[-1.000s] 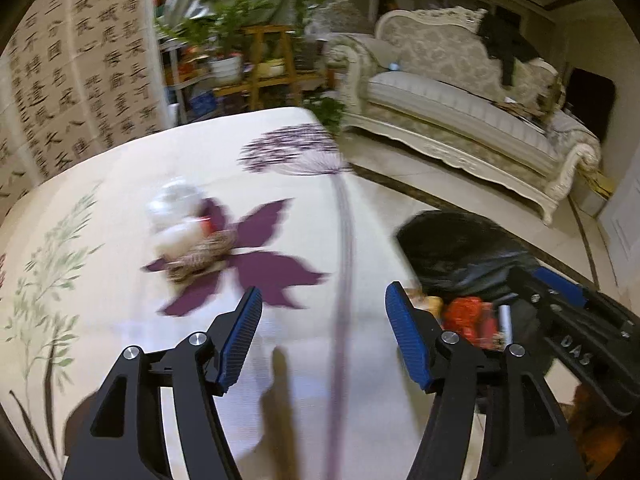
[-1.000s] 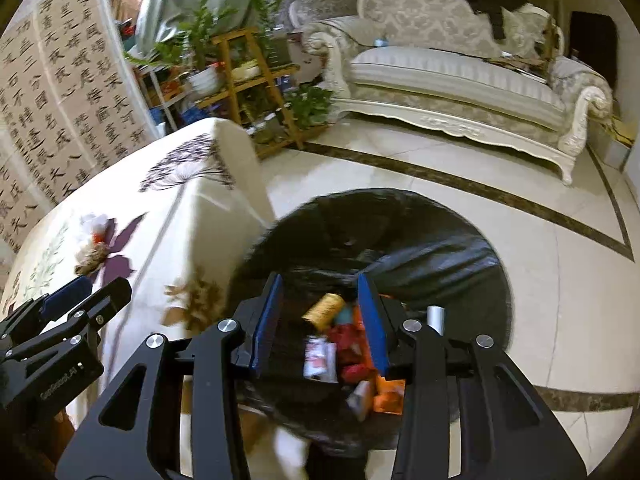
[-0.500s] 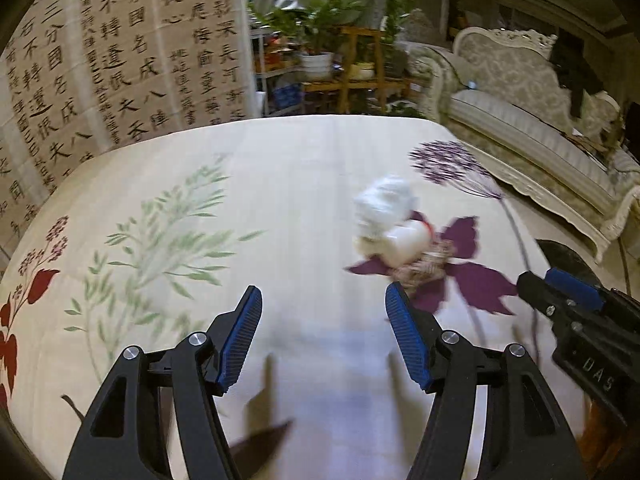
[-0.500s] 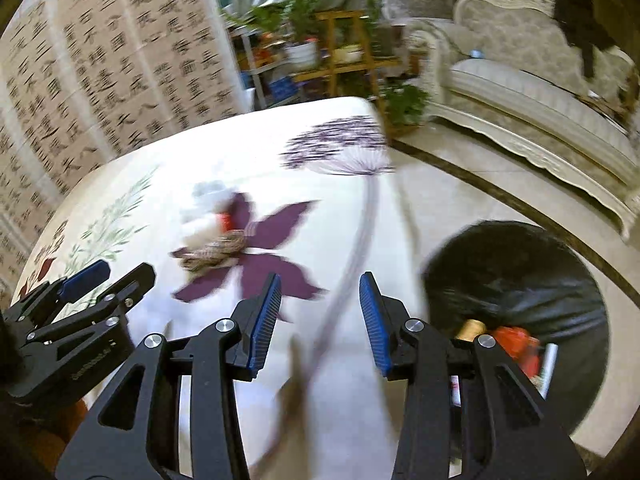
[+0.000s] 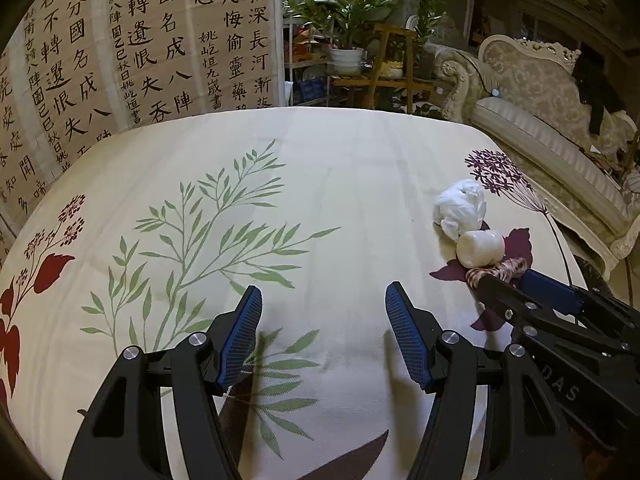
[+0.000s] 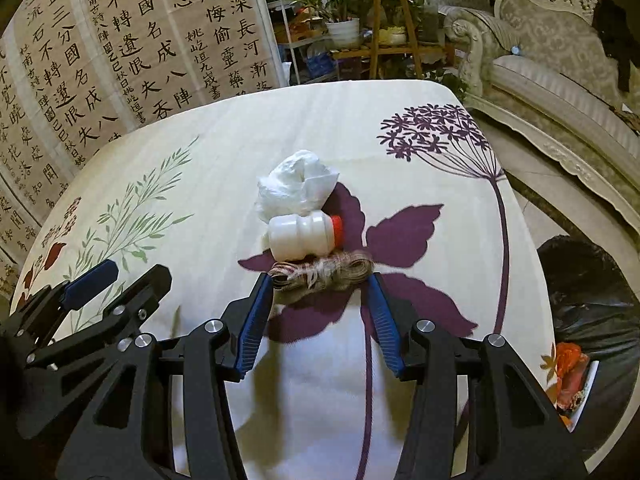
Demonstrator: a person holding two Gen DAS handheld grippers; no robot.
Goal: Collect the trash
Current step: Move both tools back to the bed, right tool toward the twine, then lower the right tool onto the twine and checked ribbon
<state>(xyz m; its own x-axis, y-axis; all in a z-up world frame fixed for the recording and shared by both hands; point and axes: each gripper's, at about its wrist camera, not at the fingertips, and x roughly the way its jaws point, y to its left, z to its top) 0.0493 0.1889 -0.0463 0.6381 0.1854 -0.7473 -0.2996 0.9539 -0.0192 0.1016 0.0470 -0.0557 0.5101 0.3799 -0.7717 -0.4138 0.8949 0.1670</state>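
On the floral worktop (image 6: 420, 168) three pieces of trash await us, touching in a row: crumpled white wrapper (image 6: 296, 188), small white bottle (image 6: 302, 237), twine bundle (image 6: 322, 276). Our right gripper (image 6: 320, 312) is opening, fingers flanking the twine, not gripping. Our left gripper (image 5: 322, 336) stands open, empty. Beside the worktop, the black bin bag (image 6: 592, 304) already holds rubbish, mostly cut off.
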